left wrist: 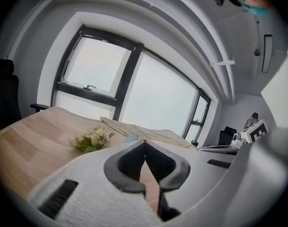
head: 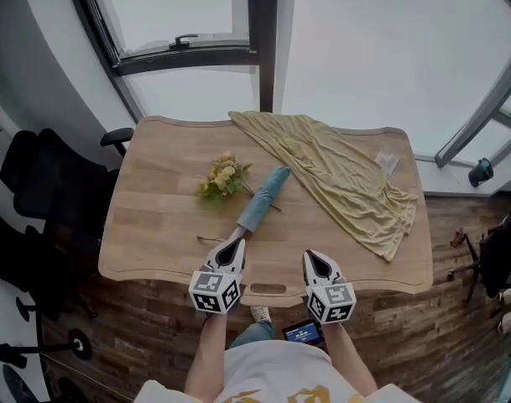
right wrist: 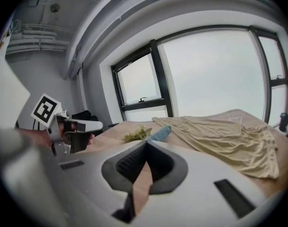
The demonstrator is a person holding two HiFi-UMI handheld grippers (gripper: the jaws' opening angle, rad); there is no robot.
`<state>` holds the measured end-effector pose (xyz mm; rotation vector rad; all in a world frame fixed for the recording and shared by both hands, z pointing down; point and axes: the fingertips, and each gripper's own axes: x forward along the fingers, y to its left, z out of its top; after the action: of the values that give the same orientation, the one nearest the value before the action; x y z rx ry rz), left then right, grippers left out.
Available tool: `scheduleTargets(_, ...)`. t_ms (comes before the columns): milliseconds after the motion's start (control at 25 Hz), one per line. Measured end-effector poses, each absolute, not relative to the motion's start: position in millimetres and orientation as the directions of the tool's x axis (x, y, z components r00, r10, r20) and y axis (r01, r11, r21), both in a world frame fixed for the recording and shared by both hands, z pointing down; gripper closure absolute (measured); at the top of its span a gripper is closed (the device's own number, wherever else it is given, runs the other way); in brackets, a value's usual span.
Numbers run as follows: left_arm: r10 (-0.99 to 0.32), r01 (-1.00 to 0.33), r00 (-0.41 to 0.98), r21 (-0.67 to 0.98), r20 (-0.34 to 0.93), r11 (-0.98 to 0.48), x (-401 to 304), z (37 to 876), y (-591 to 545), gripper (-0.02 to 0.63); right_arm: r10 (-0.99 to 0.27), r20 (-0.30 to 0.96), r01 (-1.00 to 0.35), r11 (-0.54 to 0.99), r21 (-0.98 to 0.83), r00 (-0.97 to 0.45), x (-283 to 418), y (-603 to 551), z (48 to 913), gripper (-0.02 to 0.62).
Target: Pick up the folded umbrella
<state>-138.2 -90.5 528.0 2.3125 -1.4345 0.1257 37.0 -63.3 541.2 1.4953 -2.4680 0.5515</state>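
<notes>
A light blue folded umbrella (head: 263,199) lies slantwise in the middle of the wooden table (head: 154,217); its top also shows in the left gripper view (left wrist: 130,138) and the right gripper view (right wrist: 161,133). My left gripper (head: 236,241) is over the table's near edge, right at the umbrella's near end, jaws shut and empty (left wrist: 144,143). My right gripper (head: 314,257) hovers beside it to the right, short of the umbrella, jaws also shut with nothing between them (right wrist: 145,143).
A small bunch of yellow flowers (head: 223,176) lies left of the umbrella. An olive-yellow cloth (head: 343,179) is spread over the table's right half. Black office chairs (head: 45,183) stand at the left; large windows are behind the table.
</notes>
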Motion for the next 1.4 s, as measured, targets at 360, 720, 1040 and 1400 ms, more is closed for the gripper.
scheduleTargets(360,-0.795,-0.854,0.512,0.288,0.325,-0.432,-147,546,-165,0.586,-0.831,0.393,-0.919,0.343,-0.194,-0.393,33,-129,554,0.584)
scheduleTargets(720,-0.774,-0.841,0.539,0.269,0.332,-0.47,-141,544,-195,0.586,-0.854,0.379,-0.934,0.313,-0.173,-0.357,33,-145,543,0.584)
scheduleTargets(1040,-0.779,-0.844,0.534,0.263,0.329,-0.467,-141,535,-205,0.586,-0.858,0.37,-0.935,0.319,-0.157,-0.355,34,-154,535,0.584)
scheduleTargets(1400,-0.776,-0.85,0.525,0.257,0.349,-0.459,-137,541,-213,0.586,-0.852,0.367,-0.927,0.332,-0.174,-0.375,37,-165,544,0.584)
